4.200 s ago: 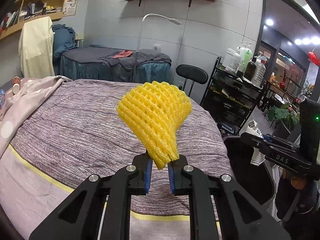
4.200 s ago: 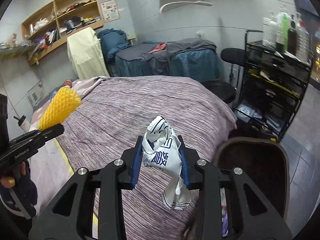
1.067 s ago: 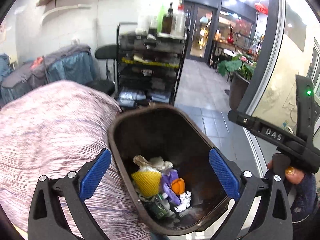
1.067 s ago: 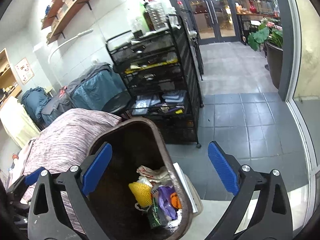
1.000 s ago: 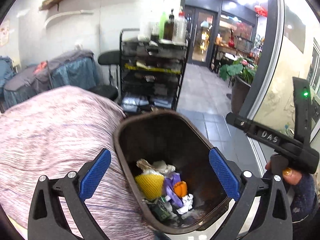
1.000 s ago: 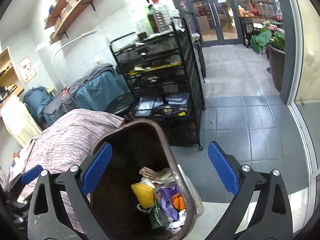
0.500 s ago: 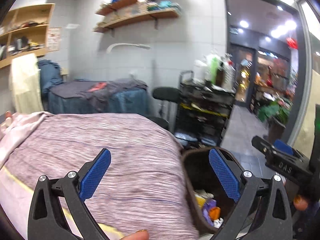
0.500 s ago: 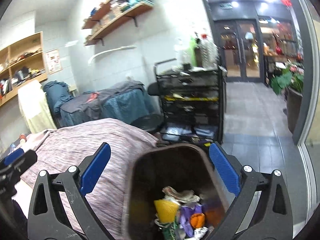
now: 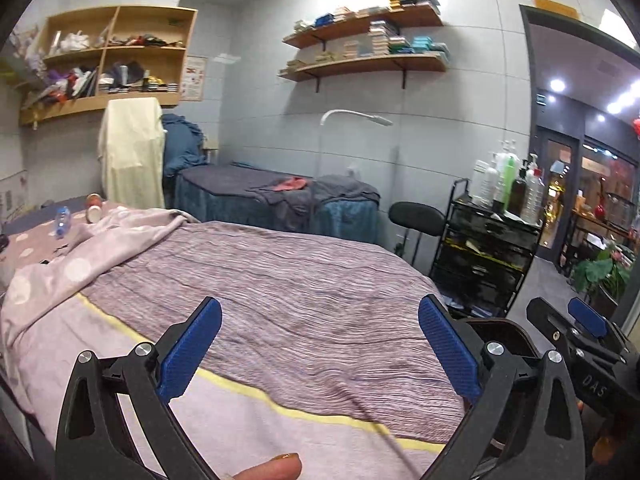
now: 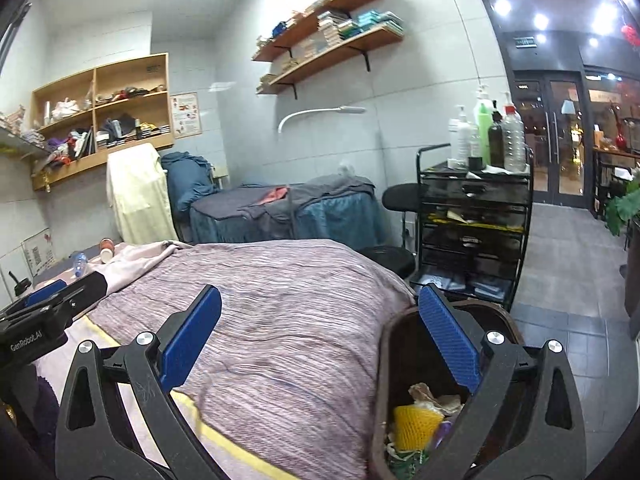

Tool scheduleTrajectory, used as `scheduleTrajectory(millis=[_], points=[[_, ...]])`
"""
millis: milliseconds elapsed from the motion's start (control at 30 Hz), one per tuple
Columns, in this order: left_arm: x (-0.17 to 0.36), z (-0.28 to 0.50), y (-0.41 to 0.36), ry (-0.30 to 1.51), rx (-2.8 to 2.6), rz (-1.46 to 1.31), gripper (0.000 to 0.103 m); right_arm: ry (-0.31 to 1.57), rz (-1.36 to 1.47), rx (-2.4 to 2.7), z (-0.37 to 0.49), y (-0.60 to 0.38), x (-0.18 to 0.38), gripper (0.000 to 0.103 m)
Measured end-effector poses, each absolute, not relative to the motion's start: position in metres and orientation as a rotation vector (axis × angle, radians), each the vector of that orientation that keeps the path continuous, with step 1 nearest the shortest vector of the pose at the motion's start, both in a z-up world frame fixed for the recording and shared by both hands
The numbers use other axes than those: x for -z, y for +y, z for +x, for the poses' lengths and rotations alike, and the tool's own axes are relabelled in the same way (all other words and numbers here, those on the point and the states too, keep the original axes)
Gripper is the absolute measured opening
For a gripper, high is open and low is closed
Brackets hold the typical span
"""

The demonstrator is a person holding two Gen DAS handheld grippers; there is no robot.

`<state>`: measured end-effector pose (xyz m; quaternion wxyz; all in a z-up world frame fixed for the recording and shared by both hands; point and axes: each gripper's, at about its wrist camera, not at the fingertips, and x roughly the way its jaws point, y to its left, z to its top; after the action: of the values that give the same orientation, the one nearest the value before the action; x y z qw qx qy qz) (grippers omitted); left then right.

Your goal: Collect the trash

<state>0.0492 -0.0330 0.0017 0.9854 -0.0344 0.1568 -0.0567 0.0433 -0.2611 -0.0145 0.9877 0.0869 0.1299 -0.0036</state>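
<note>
Both grippers have swung up from the bin (image 10: pixel 384 364), jaws wide and empty; trash (image 10: pixel 414 424) lies below the right gripper (image 10: pixel 319 344)

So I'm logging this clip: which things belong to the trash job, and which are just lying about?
Job:
- brown bin
- yellow foam net inside it
- left gripper, open
- right gripper, open

Lying about:
- striped bedspread
- black trolley
- wall shelves

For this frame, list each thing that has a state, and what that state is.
left gripper: open, empty.
right gripper: open, empty.
trash bin: no lid on, trash inside.
yellow foam net: lying in the bin.
bed cover: spread flat, nothing on the striped part.
plastic bottle: lying on its side on the far bedding.
glass doors: closed.
</note>
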Motion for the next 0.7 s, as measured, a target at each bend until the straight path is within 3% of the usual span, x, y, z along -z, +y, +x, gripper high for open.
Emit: scheduleTrajectory(millis=[700], points=[[0.011, 0.003, -0.002, 0.255, -0.035, -0.062, 0.097, 0.194, 0.092, -0.07, 0.002, -0.221, 0.014, 0.097]])
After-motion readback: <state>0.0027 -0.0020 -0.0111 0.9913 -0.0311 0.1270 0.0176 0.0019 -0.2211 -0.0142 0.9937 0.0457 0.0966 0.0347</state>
